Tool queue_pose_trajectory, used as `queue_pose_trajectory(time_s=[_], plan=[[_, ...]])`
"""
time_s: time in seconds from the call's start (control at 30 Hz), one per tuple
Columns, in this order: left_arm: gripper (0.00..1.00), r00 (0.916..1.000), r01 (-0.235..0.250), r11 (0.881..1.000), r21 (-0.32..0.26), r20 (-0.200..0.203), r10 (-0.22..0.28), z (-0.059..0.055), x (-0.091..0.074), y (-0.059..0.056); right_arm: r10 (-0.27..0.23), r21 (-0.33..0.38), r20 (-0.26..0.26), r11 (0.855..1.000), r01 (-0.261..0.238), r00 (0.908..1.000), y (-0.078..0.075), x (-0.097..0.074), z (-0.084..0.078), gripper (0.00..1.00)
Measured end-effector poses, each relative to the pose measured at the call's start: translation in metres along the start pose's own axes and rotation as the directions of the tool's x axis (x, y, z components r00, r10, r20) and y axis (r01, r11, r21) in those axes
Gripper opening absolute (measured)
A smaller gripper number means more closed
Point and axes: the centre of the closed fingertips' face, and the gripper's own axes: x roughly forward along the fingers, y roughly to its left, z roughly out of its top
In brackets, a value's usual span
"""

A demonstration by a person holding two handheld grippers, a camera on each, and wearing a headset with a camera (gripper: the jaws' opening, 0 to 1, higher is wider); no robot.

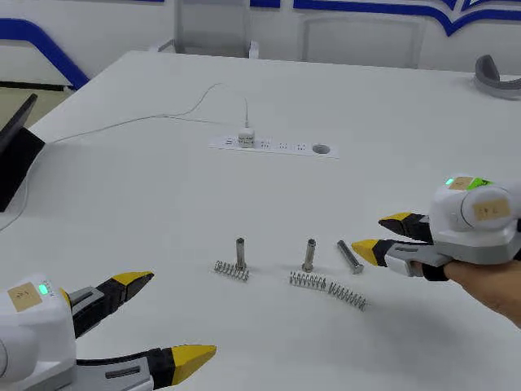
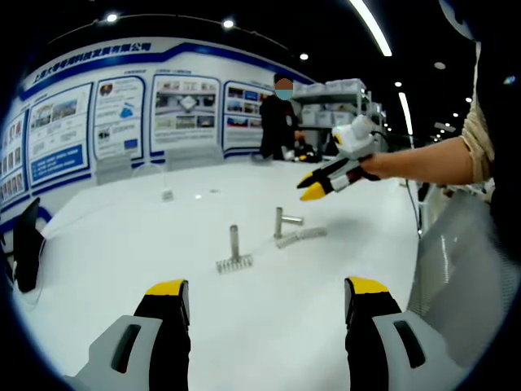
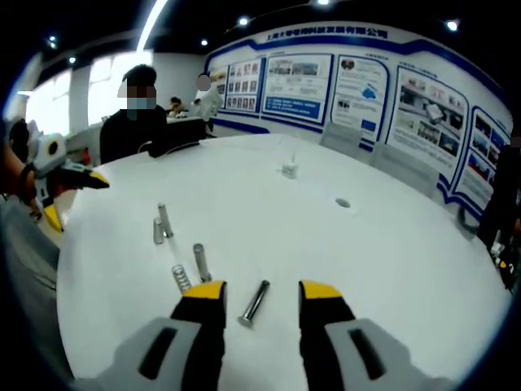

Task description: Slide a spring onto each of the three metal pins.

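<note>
The left gripper (image 1: 167, 318) and right gripper (image 1: 376, 233) were held with fingers (image 2: 167, 297) spread and empty. Ahead of the left fingers, three springs (image 1: 308, 281) were seen lying loose on the surface (image 1: 146, 195). Beyond them the upright pins (image 1: 240, 252) and the lying pin (image 1: 350, 257), just off the right fingertips, were bare, so all three were judged still to be done.

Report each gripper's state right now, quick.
Left gripper: open, holding nothing.
Right gripper: open, holding nothing; the lying pin sits just ahead of its jaws.

Blue Chinese lettering (image 3: 326, 34) heads the wall boards (image 3: 366, 85); too blurred to read.
</note>
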Motion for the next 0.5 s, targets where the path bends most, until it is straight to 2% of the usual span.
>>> queue_pose_trajectory(time_s=[0.23, 0.5], plan=[[0.79, 1.0, 0.001, 1.0, -0.002, -0.004, -0.001, -0.002, 0.001, 0.001, -0.001, 0.003, -0.051, 1.0, 0.001, 0.9987, -0.002, 0.018, -0.002, 0.31], [0.78, 1.0, 0.0, 1.0, -0.008, -0.007, 0.0, -0.005, 0.001, 0.002, -0.006, 0.017, -0.115, 1.0, 0.008, 0.9934, 0.002, 0.037, -0.014, 0.25]])
